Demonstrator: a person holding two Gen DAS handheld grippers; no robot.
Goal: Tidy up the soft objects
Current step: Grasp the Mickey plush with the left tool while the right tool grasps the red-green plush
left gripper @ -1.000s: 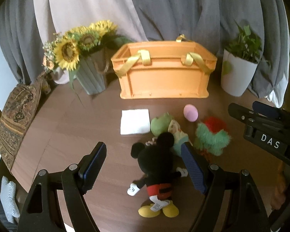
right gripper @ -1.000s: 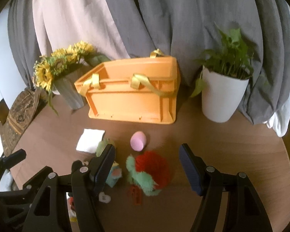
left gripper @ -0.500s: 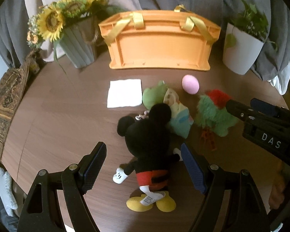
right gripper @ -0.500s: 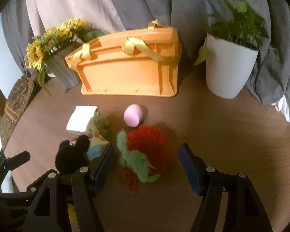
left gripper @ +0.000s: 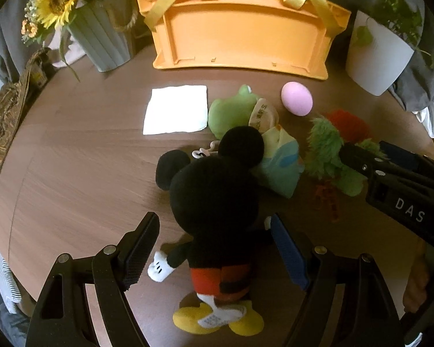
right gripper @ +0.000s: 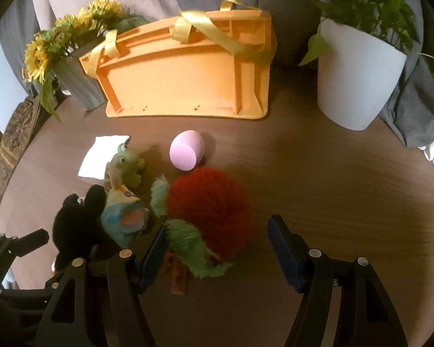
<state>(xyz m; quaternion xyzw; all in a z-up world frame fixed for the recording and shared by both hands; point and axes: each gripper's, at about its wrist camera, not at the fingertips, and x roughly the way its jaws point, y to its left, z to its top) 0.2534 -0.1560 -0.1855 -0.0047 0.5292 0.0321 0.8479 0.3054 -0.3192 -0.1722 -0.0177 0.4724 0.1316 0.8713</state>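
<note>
A black Mickey Mouse plush (left gripper: pixel 214 202) lies on the round wooden table (left gripper: pixel 72 173); my open left gripper (left gripper: pixel 215 243) straddles its body, jaws apart on either side. My open right gripper (right gripper: pixel 217 245) straddles a red and green furry toy (right gripper: pixel 211 205), which also shows in the left wrist view (left gripper: pixel 332 144). A green frog plush (left gripper: pixel 234 110) with a pale blue cloth toy (left gripper: pixel 280 164), a pink egg-shaped ball (right gripper: pixel 186 150) and a white folded cloth (left gripper: pixel 176 110) lie behind. The orange crate (left gripper: pixel 240 29) with yellow handles stands at the back.
A grey vase of sunflowers (left gripper: pixel 101 34) stands left of the crate. A white pot with a green plant (right gripper: pixel 358 75) stands to its right. Grey curtains hang behind. A patterned cushion (left gripper: pixel 0 115) sits at the table's left edge.
Both grippers have moved forward and down toward the toys. The Mickey plush now sits between the left jaws and the furry toy between the right jaws. Both stay open.
</note>
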